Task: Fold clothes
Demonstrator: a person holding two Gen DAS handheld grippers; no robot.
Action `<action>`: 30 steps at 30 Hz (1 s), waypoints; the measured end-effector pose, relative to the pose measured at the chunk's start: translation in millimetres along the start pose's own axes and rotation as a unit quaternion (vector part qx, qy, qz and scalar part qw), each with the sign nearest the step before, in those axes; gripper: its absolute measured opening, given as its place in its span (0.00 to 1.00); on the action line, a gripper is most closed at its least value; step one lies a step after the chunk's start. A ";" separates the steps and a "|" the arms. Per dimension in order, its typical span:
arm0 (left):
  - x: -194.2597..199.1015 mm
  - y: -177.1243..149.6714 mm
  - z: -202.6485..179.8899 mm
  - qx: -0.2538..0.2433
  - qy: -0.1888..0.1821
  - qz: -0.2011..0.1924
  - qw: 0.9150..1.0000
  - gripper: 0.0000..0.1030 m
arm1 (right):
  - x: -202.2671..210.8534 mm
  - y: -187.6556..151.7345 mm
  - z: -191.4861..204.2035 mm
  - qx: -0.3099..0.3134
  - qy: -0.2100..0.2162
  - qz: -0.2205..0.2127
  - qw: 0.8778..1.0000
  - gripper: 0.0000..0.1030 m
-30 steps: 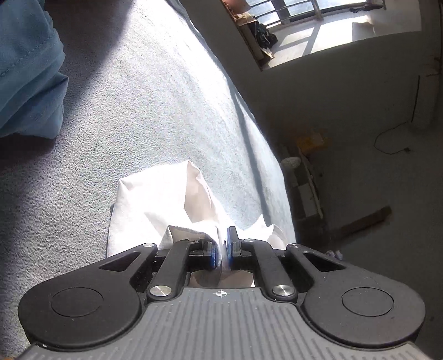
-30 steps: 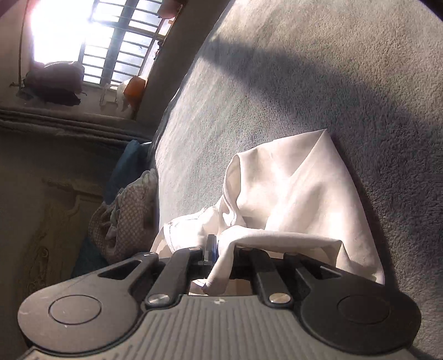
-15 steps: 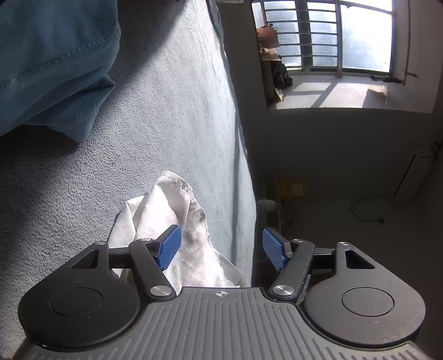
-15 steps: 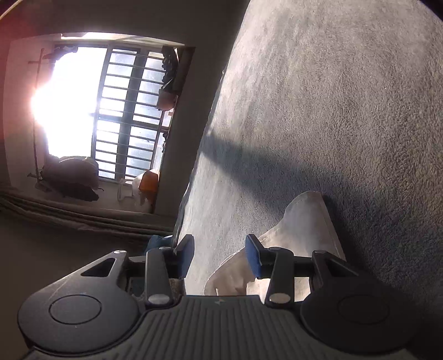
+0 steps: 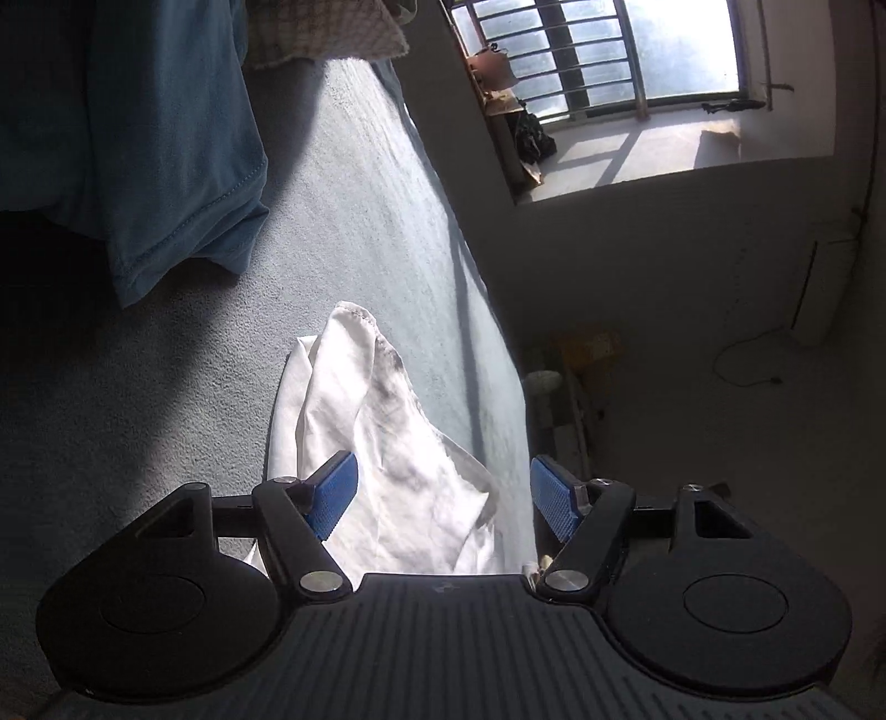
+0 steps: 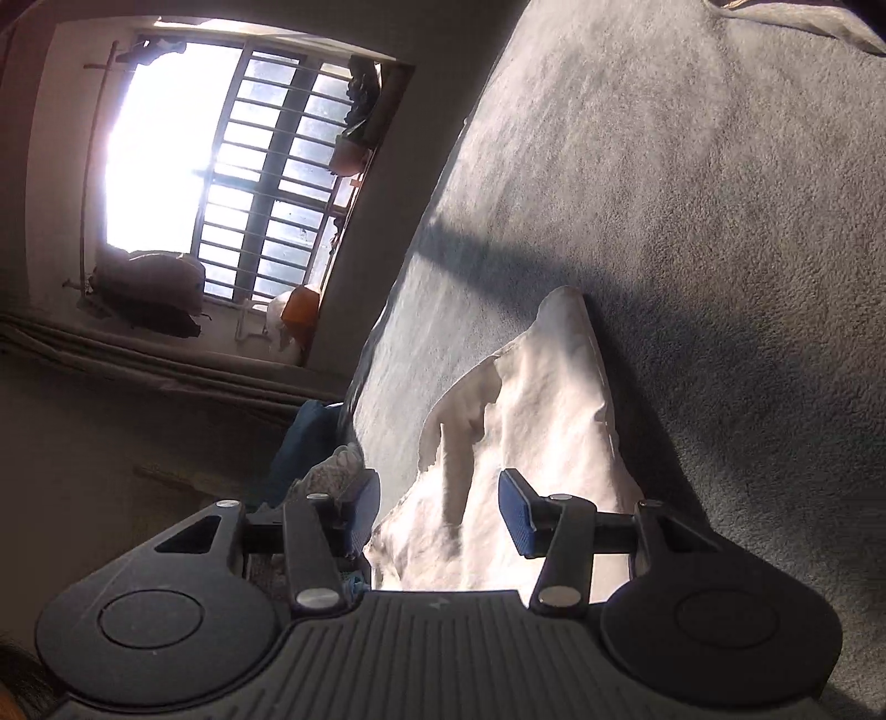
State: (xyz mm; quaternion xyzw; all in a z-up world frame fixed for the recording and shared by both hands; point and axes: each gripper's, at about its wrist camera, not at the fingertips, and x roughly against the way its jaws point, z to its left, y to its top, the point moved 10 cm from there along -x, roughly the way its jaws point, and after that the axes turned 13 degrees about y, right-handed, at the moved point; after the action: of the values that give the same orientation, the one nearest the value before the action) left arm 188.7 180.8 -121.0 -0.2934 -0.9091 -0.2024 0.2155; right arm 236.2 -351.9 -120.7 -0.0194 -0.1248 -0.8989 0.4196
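The white garment lies crumpled on the grey carpeted surface, close to that surface's edge, with one hemmed corner pointing away from the left-wrist camera. Dark smudges mark its upper fold (shadow or stain, it is hard to tell which). The left gripper hovers over it with its blue-padded fingers spread wide apart, holding nothing; the cloth shows in the gap between them. In the right-wrist view the same white garment rises to a peak in the sunlight, and the right gripper also has its fingers apart, empty, the cloth lying beneath them. A blue garment lies further back on the surface, apart from the white one, with a checked fabric beyond it. A barred window lights the room.
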 end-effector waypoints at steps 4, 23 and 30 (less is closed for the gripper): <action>19.1 -26.8 13.3 -0.035 0.050 -0.004 0.998 0.67 | 37.6 -25.6 -16.1 -0.026 -0.021 -0.009 0.999 0.50; 1.7 -95.4 22.1 -0.231 0.164 -0.028 0.959 0.11 | 66.1 -89.1 -53.4 -0.091 -0.060 -0.030 0.994 0.50; 12.4 -94.0 36.9 -0.167 0.137 -0.020 0.976 0.01 | 65.3 -94.0 -58.6 -0.097 -0.064 -0.025 0.993 0.50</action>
State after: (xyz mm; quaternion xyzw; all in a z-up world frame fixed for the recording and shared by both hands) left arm 111.1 134.5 -167.8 -0.2765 -0.8301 -0.3938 0.2816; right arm 126.7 -357.0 -187.9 -0.1143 -0.0644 -0.9137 0.3846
